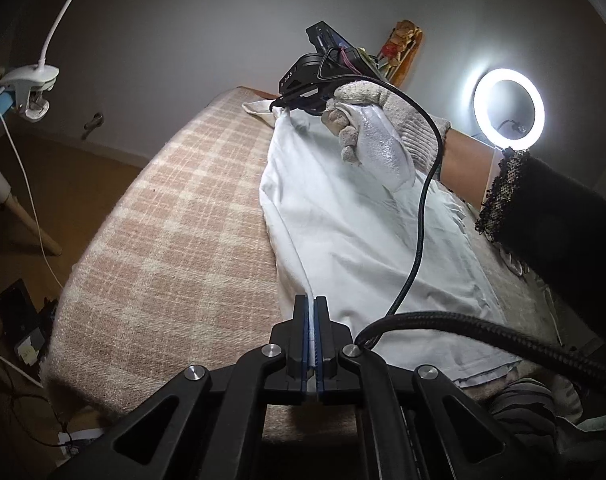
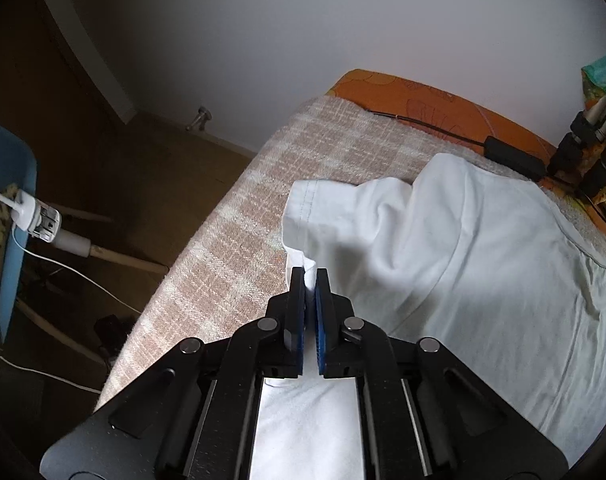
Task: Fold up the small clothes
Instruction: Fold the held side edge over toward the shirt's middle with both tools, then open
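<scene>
I see a soft white cotton T-shirt (image 1: 367, 240) lying on a bed with a pink and cream checked woolly blanket (image 1: 175, 248). My left tool (image 1: 312, 308) is pinched tight on the near edge of the shirt, with a thin bit of white cloth squeezed between its blue pads. My right tool (image 2: 311, 280) is pinched tight too, holding a fold of the shirt (image 2: 443, 248) just under the short sleeve. From the left camera I can see the right tool (image 1: 281, 104) far away at the other end of the shirt, held by a hand in a white knitted glove (image 1: 379, 128). The edge of the shirt is pulled in a line between the two tools. A black braided cable (image 1: 419, 240) hangs across the shirt. A round white ring light (image 1: 509, 108) glows at the far right. A white clip lamp (image 1: 31, 88) is on the left. An orange patterned sheet (image 2: 423, 96) shows at the far end of the bed.
</scene>
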Demonstrator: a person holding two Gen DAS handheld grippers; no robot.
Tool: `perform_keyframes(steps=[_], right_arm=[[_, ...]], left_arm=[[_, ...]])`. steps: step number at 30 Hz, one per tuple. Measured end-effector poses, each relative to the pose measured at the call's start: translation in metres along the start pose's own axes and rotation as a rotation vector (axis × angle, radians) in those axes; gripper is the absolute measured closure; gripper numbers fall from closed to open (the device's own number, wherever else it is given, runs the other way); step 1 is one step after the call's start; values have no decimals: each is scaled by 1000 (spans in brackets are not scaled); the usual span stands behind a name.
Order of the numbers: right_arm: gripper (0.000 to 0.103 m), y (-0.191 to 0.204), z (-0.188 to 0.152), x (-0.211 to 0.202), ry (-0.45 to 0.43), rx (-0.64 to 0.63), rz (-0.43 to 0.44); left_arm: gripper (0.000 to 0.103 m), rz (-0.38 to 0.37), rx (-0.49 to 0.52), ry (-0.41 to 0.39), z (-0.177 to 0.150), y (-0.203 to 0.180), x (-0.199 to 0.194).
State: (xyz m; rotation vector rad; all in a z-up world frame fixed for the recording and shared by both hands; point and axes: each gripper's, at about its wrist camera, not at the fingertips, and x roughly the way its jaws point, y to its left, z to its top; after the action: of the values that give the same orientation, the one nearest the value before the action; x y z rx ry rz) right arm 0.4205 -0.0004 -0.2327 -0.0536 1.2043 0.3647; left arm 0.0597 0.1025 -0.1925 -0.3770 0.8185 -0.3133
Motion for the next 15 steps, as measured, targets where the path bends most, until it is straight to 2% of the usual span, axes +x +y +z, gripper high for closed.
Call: perform_keyframes(steps=[7, 11, 15], right_arm=[[98, -40, -12, -35, -81, 78, 51], [98, -85, -32, -57, -130, 166, 68], [98, -134, -57, -62, -113, 258, 34]], left_arm=[[103, -43, 105, 16, 7, -40, 3], [103, -81, 172, 67, 7, -66, 17], [103, -125, 250, 147, 4, -94, 39]])
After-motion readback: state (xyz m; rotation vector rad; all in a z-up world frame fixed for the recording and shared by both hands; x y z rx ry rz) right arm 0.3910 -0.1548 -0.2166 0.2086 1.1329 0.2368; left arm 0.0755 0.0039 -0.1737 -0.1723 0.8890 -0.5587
